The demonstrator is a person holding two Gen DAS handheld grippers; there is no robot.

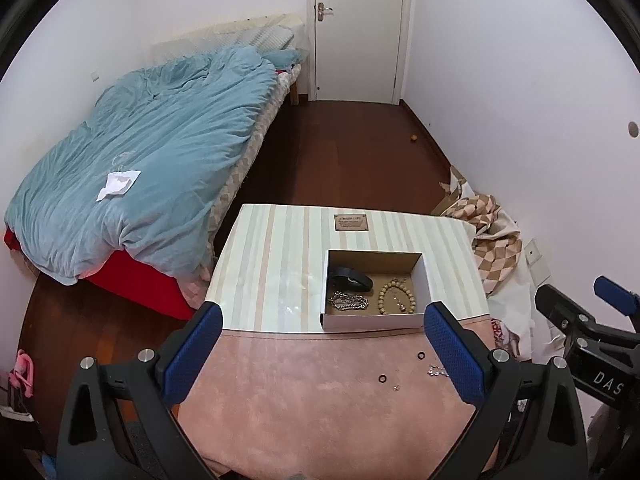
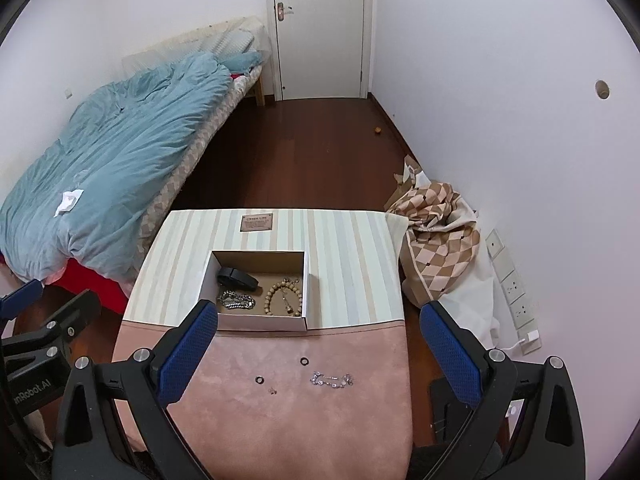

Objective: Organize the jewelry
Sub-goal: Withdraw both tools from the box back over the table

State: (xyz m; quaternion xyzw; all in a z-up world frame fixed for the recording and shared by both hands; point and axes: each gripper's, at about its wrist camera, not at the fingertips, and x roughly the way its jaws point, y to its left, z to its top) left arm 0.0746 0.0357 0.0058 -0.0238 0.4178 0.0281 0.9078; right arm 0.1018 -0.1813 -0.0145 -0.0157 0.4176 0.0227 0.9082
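An open white box stands on the striped part of the table. Inside it lie a black band, a silver chain and a beige bead bracelet. On the pink cloth in front lie two black rings, a tiny stud and a sparkly silver bracelet. My left gripper and right gripper are both open, empty, held above the cloth.
The table carries a small plaque at its far edge. A bed with a blue duvet is on the left. A checked cloth heap lies right of the table by the wall. A door is at the back.
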